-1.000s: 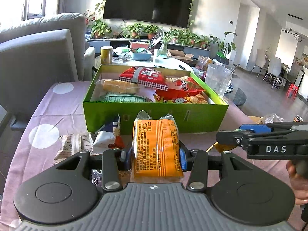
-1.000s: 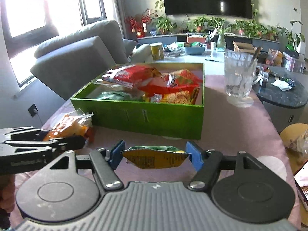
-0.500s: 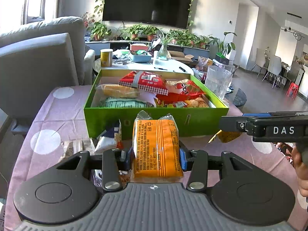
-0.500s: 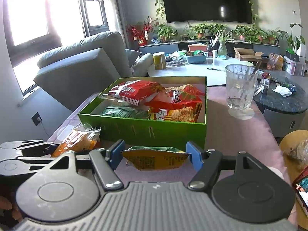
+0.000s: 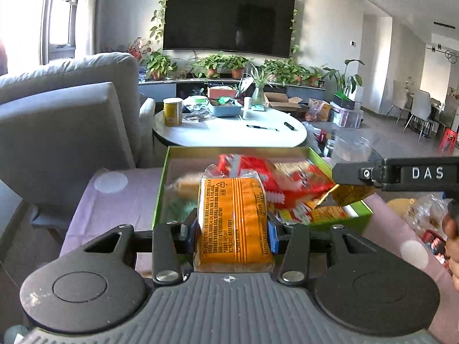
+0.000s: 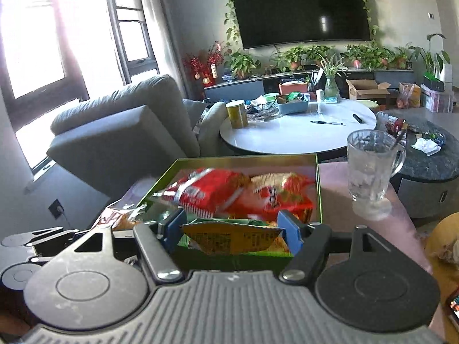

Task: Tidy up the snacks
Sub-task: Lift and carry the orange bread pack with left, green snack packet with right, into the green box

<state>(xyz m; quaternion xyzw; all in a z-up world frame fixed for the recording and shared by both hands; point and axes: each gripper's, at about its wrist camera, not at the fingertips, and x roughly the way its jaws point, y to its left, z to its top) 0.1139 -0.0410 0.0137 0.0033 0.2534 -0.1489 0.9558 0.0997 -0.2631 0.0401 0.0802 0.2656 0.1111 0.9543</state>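
Note:
My left gripper (image 5: 233,229) is shut on an orange snack packet (image 5: 233,218) and holds it over the near edge of the green box (image 5: 166,177). My right gripper (image 6: 231,229) is shut on a yellow-green snack bag (image 6: 229,238), over the near right part of the same box (image 6: 318,189). The box holds several red and orange snack bags (image 6: 212,192). The right gripper (image 5: 355,173) also shows in the left wrist view, with its bag (image 5: 348,195) hanging over the box's right side. The left gripper (image 6: 43,238) shows at the lower left of the right wrist view.
A glass mug (image 6: 370,172) stands right of the box on the pink dotted tablecloth (image 5: 123,189). A grey sofa (image 5: 63,120) is at the left. A white round table (image 5: 229,132) with clutter lies beyond the box. A bagged snack (image 5: 421,212) lies at the far right.
Both grippers have risen and moved forward with their snacks, from in front of the box to over its near edge. The loose snacks on the cloth have dropped out of view.

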